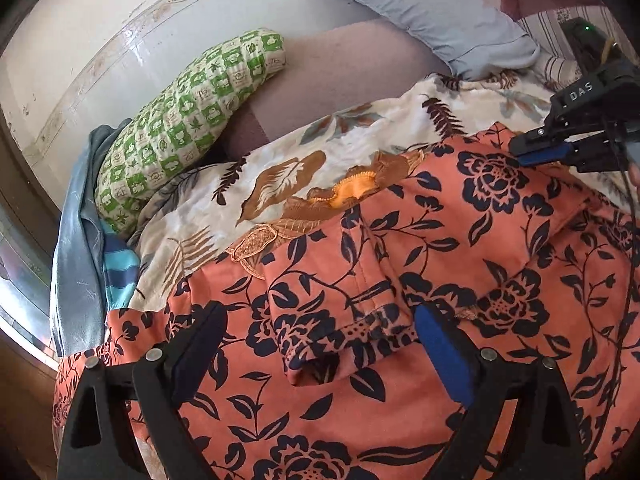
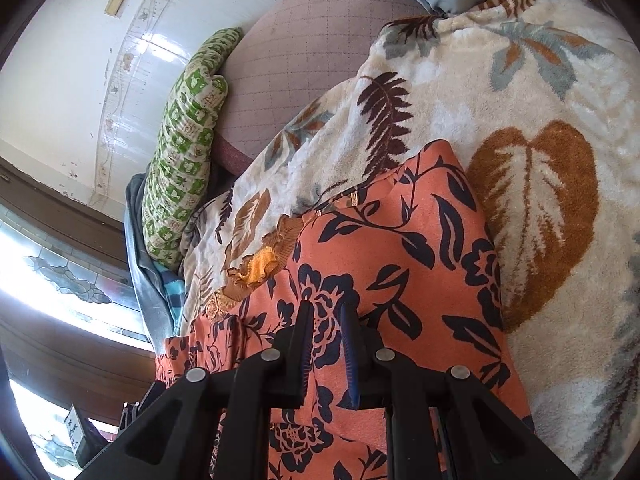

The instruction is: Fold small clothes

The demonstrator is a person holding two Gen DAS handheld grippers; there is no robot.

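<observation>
While the orange floral garment lies spread over the near part of a cream leaf-patterned blanket, the left gripper hovers just above it with its jaws wide apart, the two blue-padded fingers standing either side of a folded sleeve or cuff and gripping nothing. That folded flap lies between the fingers, its hem turned toward the near edge. At the far side of the garment, a ruffled brown and bright orange trim marks what looks like the neckline, resting on the blanket. The right gripper shows at the far right of the left wrist view, its blue pads at the garment's far right corner; in the right wrist view its jaws stand narrowly apart with the orange cloth running beneath and between them, but I cannot tell whether fabric is actually pinched. From that view the garment runs away from the gripper to a far corner lying on the blanket. Left of the blanket a green-and-white checked pillow leans along the wall, with blue cloth and a striped teal piece tucked beside it. A grey pillow lies at the far side, on a mauve quilted bedcover.
</observation>
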